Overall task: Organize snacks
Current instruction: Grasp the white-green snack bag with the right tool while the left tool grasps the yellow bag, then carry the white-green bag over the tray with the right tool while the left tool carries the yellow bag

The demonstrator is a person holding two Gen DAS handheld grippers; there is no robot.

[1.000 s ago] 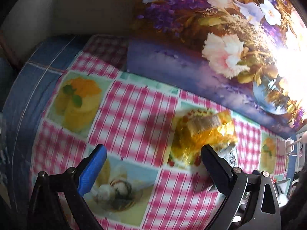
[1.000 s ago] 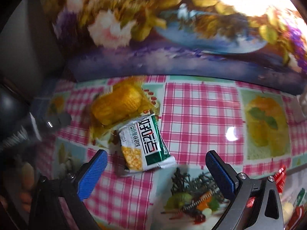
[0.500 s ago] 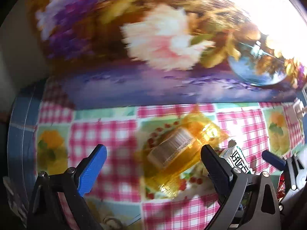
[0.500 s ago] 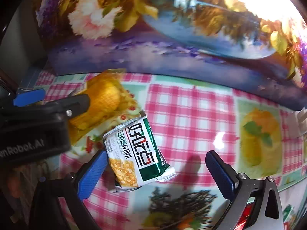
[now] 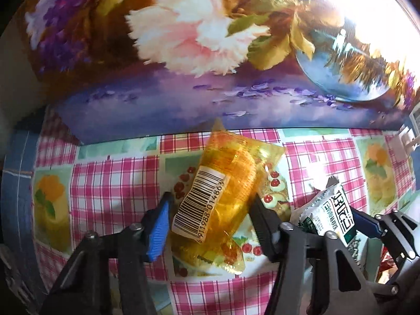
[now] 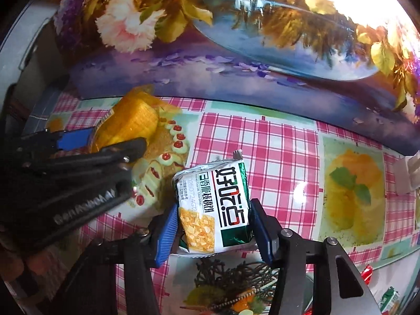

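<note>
A clear orange snack packet with a barcode label [image 5: 223, 197] lies on the red-checked tablecloth [image 5: 110, 191]. My left gripper [image 5: 210, 210] is shut on it, one finger on each side. It also shows in the right wrist view [image 6: 131, 123] with the left gripper [image 6: 105, 141] around it. A white and green snack packet [image 6: 220, 207] sits between the fingers of my right gripper [image 6: 212, 223], which is shut on it. That packet [image 5: 333, 215] and the right gripper [image 5: 338, 223] appear at the right of the left wrist view.
A large flower painting [image 5: 210, 52] stands along the back edge of the table. A white object [image 6: 409, 173] sits at the right edge. Red and green snack wrappers [image 6: 388, 296] lie at the lower right. A blue surface [image 5: 15, 183] borders the table on the left.
Both grippers moved forward over their packets and closed: the left on the orange packet, the right on the white and green packet. The two grippers now sit close together.
</note>
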